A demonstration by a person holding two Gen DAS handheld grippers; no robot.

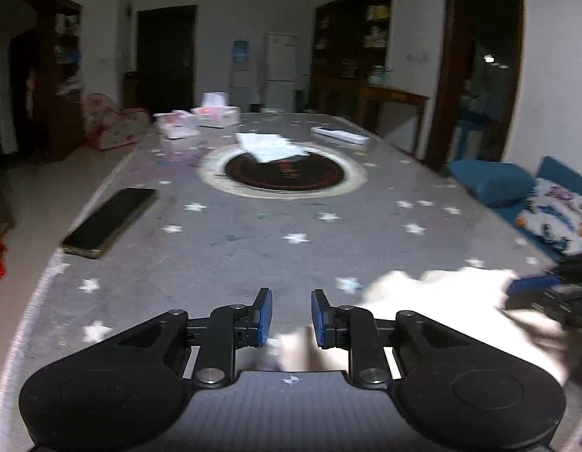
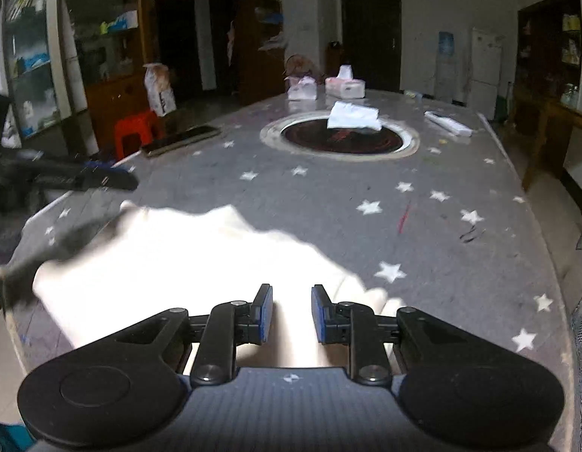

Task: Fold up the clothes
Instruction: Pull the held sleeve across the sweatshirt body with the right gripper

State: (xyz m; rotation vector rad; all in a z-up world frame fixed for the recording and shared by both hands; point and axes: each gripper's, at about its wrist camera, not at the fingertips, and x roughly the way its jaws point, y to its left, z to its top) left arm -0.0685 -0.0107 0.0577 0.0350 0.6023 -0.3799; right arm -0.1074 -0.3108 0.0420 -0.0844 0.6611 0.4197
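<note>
Both grippers stand wide and empty: my right gripper [image 2: 291, 314] hovers over the white garment [image 2: 185, 260]. It lies crumpled at the tabletop's [image 2: 328, 207] near edge, just right of my left gripper [image 1: 291, 318].

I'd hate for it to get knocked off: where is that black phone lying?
The black phone lies flat near the table's left edge in the left wrist view, ahead and left of the left claw, apart from the white garment.
</note>
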